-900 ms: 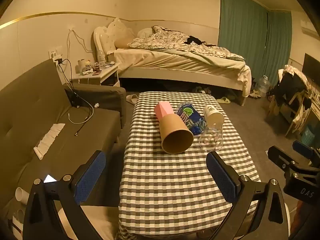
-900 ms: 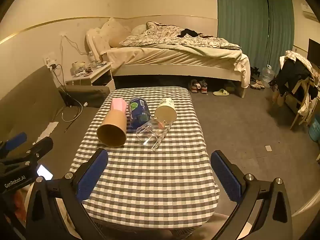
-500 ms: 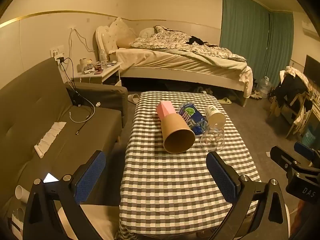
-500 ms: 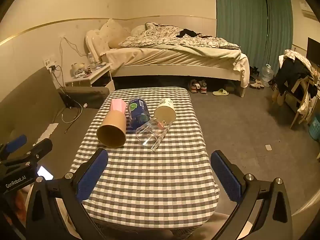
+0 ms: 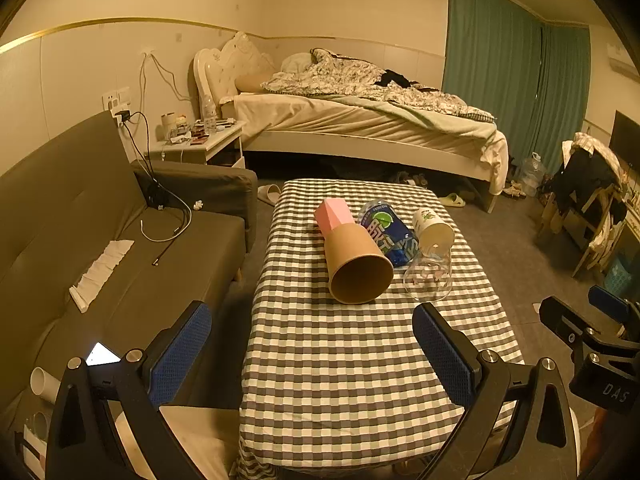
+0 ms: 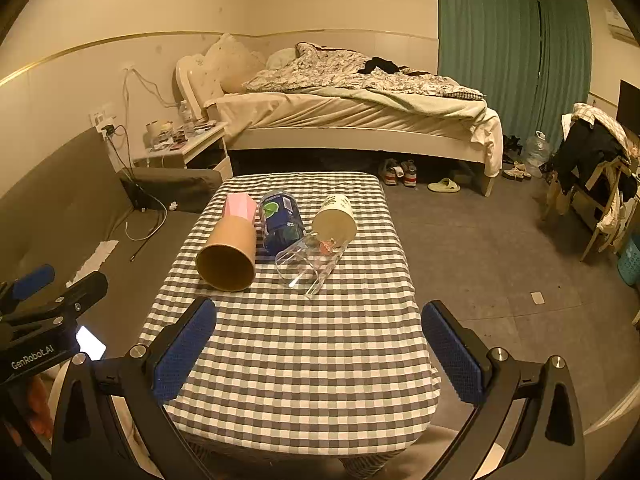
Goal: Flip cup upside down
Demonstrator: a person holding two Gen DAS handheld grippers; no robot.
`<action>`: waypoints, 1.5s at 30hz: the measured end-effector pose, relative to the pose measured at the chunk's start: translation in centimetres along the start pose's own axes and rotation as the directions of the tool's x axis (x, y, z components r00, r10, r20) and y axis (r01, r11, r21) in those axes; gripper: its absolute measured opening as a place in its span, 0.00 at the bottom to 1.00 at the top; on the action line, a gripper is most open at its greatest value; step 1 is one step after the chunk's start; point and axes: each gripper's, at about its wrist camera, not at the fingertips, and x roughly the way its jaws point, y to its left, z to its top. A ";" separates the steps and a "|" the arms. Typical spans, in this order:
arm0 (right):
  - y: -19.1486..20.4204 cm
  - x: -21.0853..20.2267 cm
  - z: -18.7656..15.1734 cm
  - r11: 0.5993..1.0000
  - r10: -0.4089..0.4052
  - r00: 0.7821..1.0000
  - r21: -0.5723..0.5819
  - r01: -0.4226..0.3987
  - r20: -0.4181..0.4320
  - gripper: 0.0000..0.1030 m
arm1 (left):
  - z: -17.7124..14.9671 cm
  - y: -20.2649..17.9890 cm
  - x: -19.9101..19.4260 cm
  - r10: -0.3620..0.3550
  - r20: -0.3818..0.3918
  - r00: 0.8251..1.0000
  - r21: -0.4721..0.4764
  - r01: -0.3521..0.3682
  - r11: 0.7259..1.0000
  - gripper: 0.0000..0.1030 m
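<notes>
Five cups are counted on the table (image 6: 288,360), all lying on their sides at its far half: a brown paper cup (image 6: 228,256), a pink cup (image 6: 239,205), a blue cup (image 6: 280,220), a clear cup (image 6: 310,262) and a white cup (image 6: 335,220). Their long axes are pointed near-to-far. The left gripper (image 5: 312,354) and right gripper (image 6: 318,354) are held well apart from them, jaws spread, nothing pinched. The left is judged nearer to the brown paper cup.

left wrist: above near end of checked table (image 5: 320,360), facing bed (image 5: 360,124), sofa (image 5: 80,220) at left | right wrist: same end, further right, more floor | both well back from cups | shared: table, bed, curtain (image 6: 500,52), each other's gripper at frame edge
</notes>
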 end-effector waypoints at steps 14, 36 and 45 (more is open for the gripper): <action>0.1 0.3 0.0 1.000 0.010 1.000 0.004 -0.010 -0.006 1.00 | -0.1 0.1 0.1 0.000 -0.002 1.000 -0.002 0.000 1.000 1.00; 0.3 0.3 0.1 1.000 0.030 1.000 0.006 -0.030 -0.001 1.00 | -0.2 0.1 0.2 0.000 -0.004 1.000 -0.002 0.000 1.000 1.00; 0.3 0.3 0.1 0.999 0.031 1.000 0.007 -0.031 -0.002 1.00 | -0.2 0.2 0.2 0.002 -0.005 1.000 -0.002 -0.002 1.000 1.00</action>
